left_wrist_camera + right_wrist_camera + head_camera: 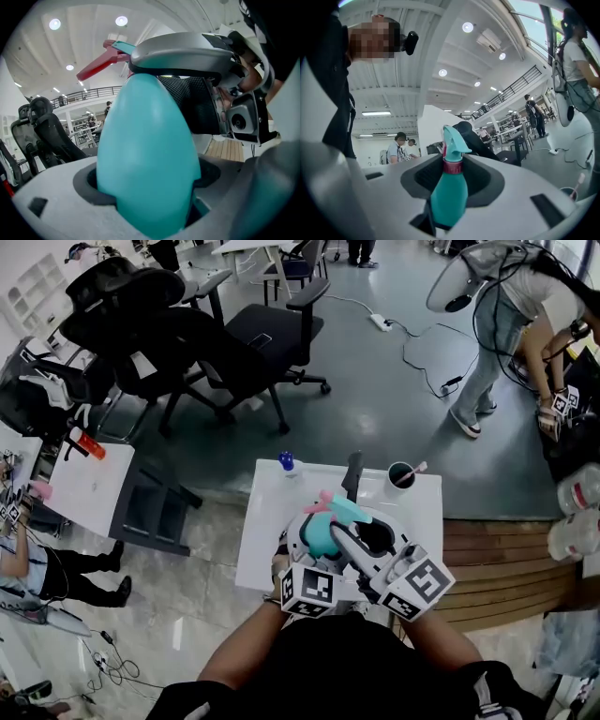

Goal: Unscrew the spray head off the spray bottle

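Head view: both grippers meet close over the white table [255, 549], with the teal spray bottle [322, 536] lifted between them. The left gripper [302, 538] has its body. The right gripper [364, 538] reaches in across the upper part, just below the spray head [345, 510].

Left gripper view: the bottle's rounded body fills the gap and the jaws are closed on it low down, pads pressed to both flanks. The red trigger [99, 65] sticks out past the right gripper's jaw, which arches over the top.

Right gripper view: the bottle lies lengthwise between the jaws, which stand part-way in and appear to bear on its shoulder beside the pink collar [452, 165] — contact looks light.

Handling, as a judgement: a thin plastic bottle, probably light, smooth and egg-shaped, so it may slip or turn in the left grip and dent if squeezed hard. The ribbed collar is the place to turn — the trigger and nozzle would only flex.
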The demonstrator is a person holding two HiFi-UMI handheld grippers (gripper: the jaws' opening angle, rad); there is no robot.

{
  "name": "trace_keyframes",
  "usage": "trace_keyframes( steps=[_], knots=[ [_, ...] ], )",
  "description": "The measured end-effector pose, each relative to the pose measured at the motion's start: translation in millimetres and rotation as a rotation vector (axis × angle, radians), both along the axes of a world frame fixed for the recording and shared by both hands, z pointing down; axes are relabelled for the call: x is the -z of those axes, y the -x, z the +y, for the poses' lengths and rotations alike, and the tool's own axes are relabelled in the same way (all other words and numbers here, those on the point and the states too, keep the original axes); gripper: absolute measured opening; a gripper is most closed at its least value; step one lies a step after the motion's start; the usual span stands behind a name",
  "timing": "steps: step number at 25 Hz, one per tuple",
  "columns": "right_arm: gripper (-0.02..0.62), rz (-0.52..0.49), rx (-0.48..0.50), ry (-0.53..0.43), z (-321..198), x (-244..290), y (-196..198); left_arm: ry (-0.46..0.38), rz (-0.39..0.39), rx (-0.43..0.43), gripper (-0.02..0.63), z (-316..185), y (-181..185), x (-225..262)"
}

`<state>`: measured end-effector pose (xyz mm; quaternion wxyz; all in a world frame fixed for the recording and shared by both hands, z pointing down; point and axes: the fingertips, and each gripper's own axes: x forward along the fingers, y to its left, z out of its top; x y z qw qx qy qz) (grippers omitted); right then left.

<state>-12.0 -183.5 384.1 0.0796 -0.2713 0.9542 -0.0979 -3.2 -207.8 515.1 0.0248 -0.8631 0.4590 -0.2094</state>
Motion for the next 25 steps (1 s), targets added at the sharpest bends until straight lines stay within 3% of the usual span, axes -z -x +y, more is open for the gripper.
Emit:
trace_keyframes(
  steps=[5, 8, 12, 16, 18, 21, 23, 24, 25],
  knots=[
    [0.132, 0.007, 0.048, -0.034, 4, 4, -3, 0.002, 0.04, -0.061, 0.474, 4, -9, 4],
    [0.132, 0.024, 0.1, -0.077, 11, 9, -2, 0.009, 0.08, -0.14, 0.474, 12, -16, 9],
    [0.132, 0.042, 0.234, -0.178, 28, 22, -3, 0.007, 0.136, -0.328, 0.474, 31, -30, 19],
    [0.132, 0.067, 0.434, -0.198, 55, 27, -6, -0.004, 0.171, -0.587, 0.474, 60, -49, 38],
    [0.133, 0.061, 0.505, -0.218, 63, 29, -10, -0.001, 0.189, -0.662, 0.474, 70, -56, 46],
    [0.137, 0.019, 0.503, -0.22, 60, 33, -12, 0.01, 0.207, -0.642, 0.474, 67, -58, 47],
    [0.151, -0.027, 0.424, -0.199, 48, 34, -15, 0.021, 0.216, -0.532, 0.474, 51, -51, 43],
    [0.208, -0.048, 0.369, -0.191, 41, 34, -17, 0.028, 0.216, -0.457, 0.475, 41, -44, 39],
    [0.223, -0.061, 0.308, -0.183, 32, 33, -21, 0.035, 0.213, -0.379, 0.474, 31, -36, 35]
  ],
)
